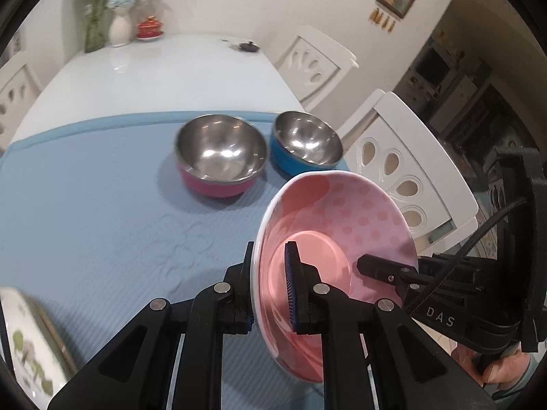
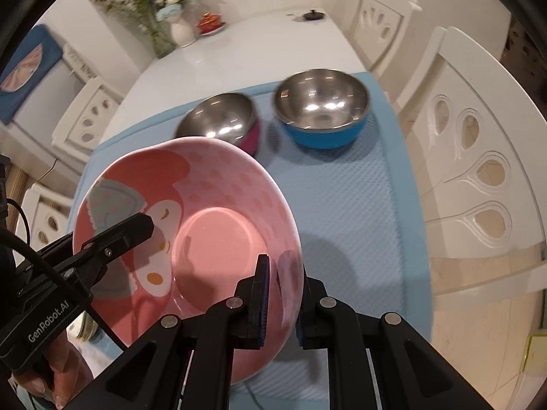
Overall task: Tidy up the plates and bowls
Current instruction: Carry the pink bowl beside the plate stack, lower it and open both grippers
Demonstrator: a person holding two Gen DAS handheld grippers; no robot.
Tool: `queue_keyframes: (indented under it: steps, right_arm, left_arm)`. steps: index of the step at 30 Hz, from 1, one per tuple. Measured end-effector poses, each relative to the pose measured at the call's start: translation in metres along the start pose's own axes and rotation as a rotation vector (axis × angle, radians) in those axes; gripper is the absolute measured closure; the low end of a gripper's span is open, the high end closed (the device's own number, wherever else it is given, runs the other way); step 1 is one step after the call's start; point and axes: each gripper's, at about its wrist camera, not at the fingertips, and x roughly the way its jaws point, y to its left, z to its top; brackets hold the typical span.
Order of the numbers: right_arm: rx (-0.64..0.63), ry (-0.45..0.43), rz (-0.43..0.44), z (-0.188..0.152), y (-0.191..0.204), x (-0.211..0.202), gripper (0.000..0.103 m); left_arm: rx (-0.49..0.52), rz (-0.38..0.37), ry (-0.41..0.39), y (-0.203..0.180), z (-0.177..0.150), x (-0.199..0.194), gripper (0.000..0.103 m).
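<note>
A pink ceramic bowl [image 1: 359,212] with a cartoon face and dots inside hangs tilted above the blue mat [image 1: 85,188]. My left gripper [image 1: 270,273] is shut on its left rim, one pad inside and one outside. My right gripper [image 2: 283,290] is shut on the opposite rim of the pink bowl [image 2: 212,184]. In each wrist view the other gripper's finger [image 1: 376,264] [image 2: 136,225] reaches in over the bowl's far edge. Behind it on the mat stand a steel bowl with a pink outside [image 1: 218,150] [image 2: 218,119] and a steel bowl with a blue outside [image 1: 307,140] [image 2: 321,102], side by side and upright.
The mat [image 2: 342,205] covers the near end of a white table [image 1: 154,75]. A plate with a green pattern [image 1: 27,341] lies at the mat's near left. A vase with flowers [image 1: 119,27] and a red pot [image 1: 149,27] stand at the far end. White chairs [image 1: 403,157] line the right side.
</note>
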Motion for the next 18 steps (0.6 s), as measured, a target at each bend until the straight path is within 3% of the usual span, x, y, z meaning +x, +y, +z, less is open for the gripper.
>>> queue_keyframes:
  steps: [6,18]
  right_arm:
    - [-0.069,0.054,0.044,-0.025,0.037,0.006,0.091]
    - [-0.133,0.153,0.070,-0.061,0.070,0.040,0.090]
  left_arm:
    - [-0.068,0.039,0.009,0.028,-0.030,-0.019,0.092]
    - [-0.189,0.068,0.054,0.068,-0.085,-0.018,0.092]
